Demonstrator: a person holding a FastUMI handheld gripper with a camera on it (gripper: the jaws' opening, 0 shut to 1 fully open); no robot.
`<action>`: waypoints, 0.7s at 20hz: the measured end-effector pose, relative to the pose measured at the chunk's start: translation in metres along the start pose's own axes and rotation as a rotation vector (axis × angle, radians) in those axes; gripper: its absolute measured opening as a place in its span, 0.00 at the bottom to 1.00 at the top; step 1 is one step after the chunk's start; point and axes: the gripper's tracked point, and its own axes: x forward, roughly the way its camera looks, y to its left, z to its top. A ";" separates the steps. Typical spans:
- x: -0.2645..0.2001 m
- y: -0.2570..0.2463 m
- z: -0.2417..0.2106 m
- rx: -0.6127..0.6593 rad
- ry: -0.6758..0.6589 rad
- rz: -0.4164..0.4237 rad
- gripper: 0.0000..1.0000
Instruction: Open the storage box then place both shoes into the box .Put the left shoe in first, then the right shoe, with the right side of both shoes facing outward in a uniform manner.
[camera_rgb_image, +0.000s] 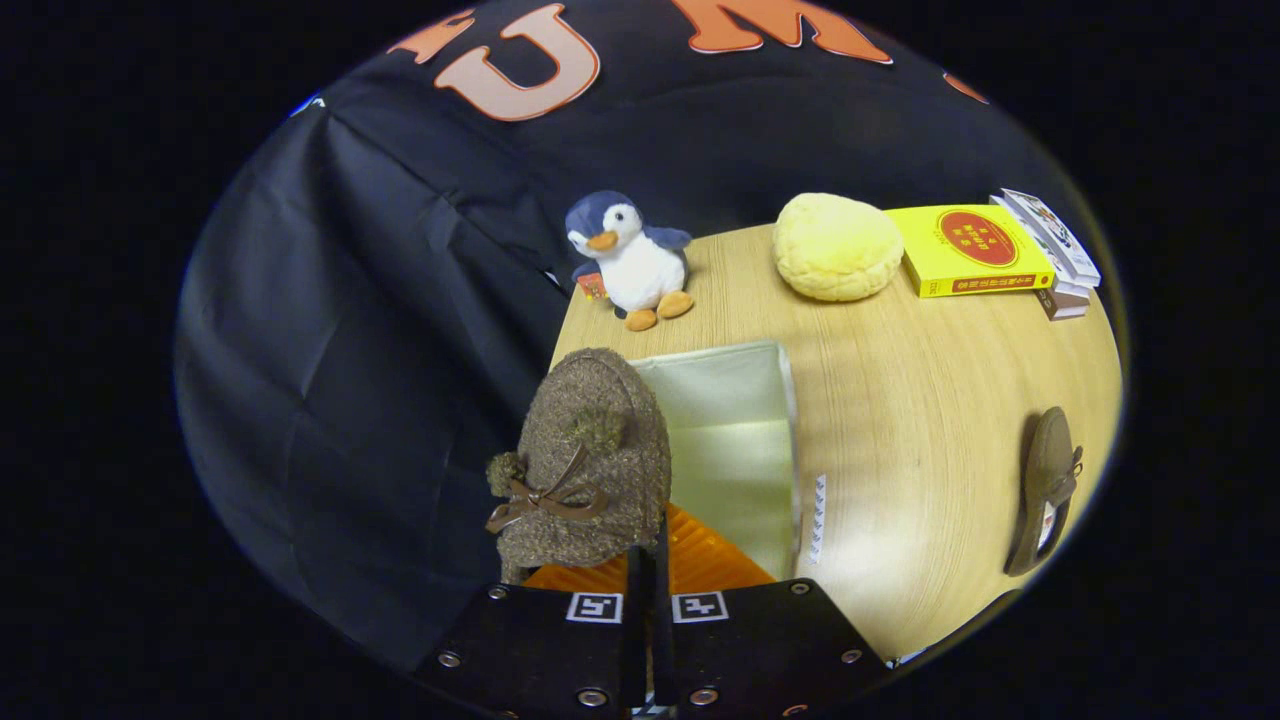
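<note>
– Right above the tongs (648, 590): fuzzy brown shoe (590, 462), pinched tight, toe up, bow facing us.
– Where's the box?
– Open storage box (730, 440) is just beside it, to the right & behind. Other shoe (1045, 490) lies far right on the bench (920, 400).

The gripper (645, 575) has its fingers pinched on one shoe (585, 465), held up just ahead of them. The open box (735, 450) sits on the table (910, 420) beside that shoe. The other shoe (1045, 490) lies far to the right. Beyond the box stand a penguin toy (630, 258), a bun toy (838, 246) and books (985, 250).
</note>
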 end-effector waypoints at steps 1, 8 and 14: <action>0.008 0.000 -0.006 0.004 0.018 -0.018 0.04; 0.056 -0.003 -0.029 0.017 0.116 -0.116 0.04; 0.088 -0.005 -0.056 0.002 0.205 -0.154 0.11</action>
